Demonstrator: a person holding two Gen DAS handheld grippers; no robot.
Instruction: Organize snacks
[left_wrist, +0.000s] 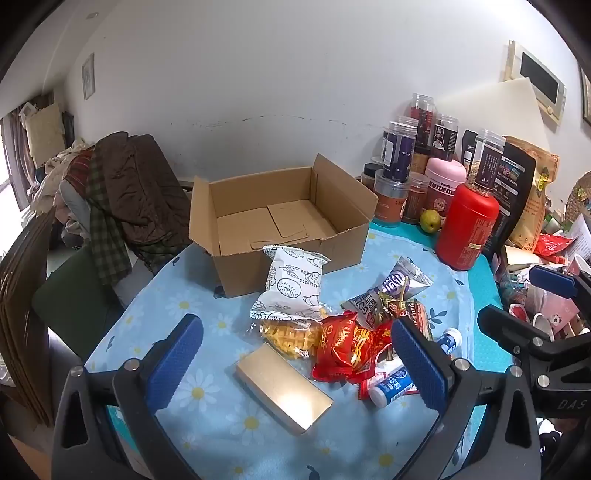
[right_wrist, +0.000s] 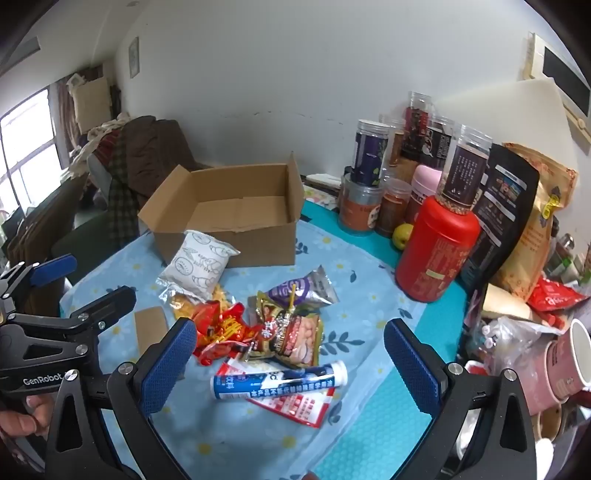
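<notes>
A: Both claws hang spread wide, pinching nothing. Under the left gripper (left_wrist: 295, 363) lies the flat silver rectangular tin (left_wrist: 283, 392); under the right gripper (right_wrist: 290, 365), the blue-and-white plastic tube (right_wrist: 279, 380).

B: And the open brown cardboard box (left_wrist: 280, 218)?

A: Ahead of both claws, beyond the snack heap, empty.

B: Risks?

A: The tube may roll from the pads. The red crinkly foil packets (left_wrist: 343, 345) overlap, so a careless pinch could drag neighbours along.
</notes>
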